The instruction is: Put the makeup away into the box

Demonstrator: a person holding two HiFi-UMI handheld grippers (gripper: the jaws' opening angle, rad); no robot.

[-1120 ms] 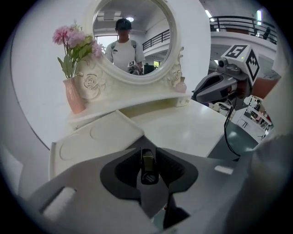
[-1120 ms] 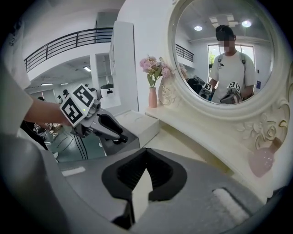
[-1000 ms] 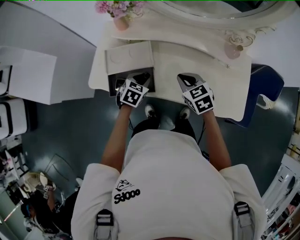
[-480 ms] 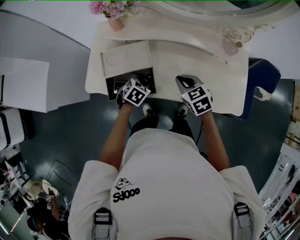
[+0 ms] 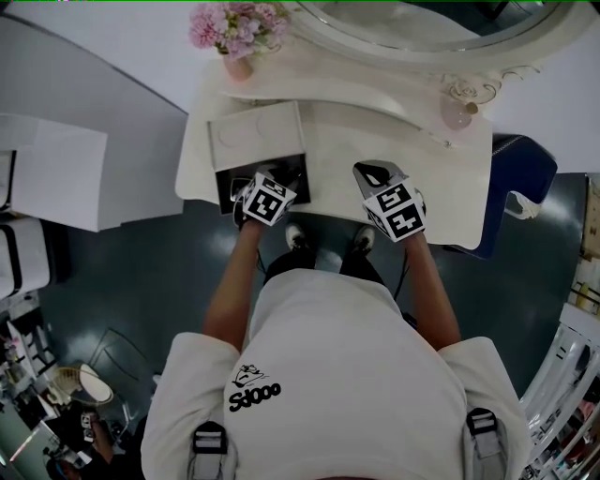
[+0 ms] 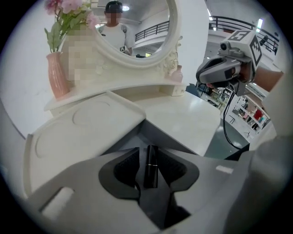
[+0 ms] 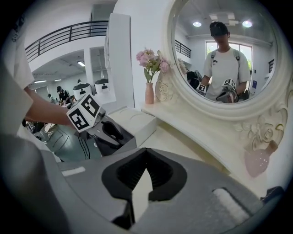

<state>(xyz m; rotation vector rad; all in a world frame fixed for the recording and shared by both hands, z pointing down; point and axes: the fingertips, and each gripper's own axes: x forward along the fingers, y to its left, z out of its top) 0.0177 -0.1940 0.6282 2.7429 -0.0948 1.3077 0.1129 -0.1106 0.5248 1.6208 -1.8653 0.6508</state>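
Observation:
A white box (image 5: 258, 136) sits at the left of the vanity table (image 5: 431, 202), its lid folded back and its dark inside (image 5: 228, 184) showing. My left gripper (image 5: 278, 175) reaches down into that opening. Its jaws have just been opening, and a black lipstick (image 6: 151, 167) stands between them with a gap on each side, free of the pads (image 6: 127, 171). The left gripper (image 6: 149, 153) is open. My right gripper (image 5: 372, 172) hovers over the tabletop to the right of the box; its jaws (image 7: 146, 153) are shut with nothing in them.
A pink vase of flowers (image 5: 234, 42) stands behind the box on a raised shelf. An oval mirror (image 5: 441, 19) fills the back. A small pink bottle (image 5: 457, 112) sits at the back right. A blue chair (image 5: 520, 183) is beside the table's right end.
The left gripper has sunk a little into the open box. The right gripper has kept its place.

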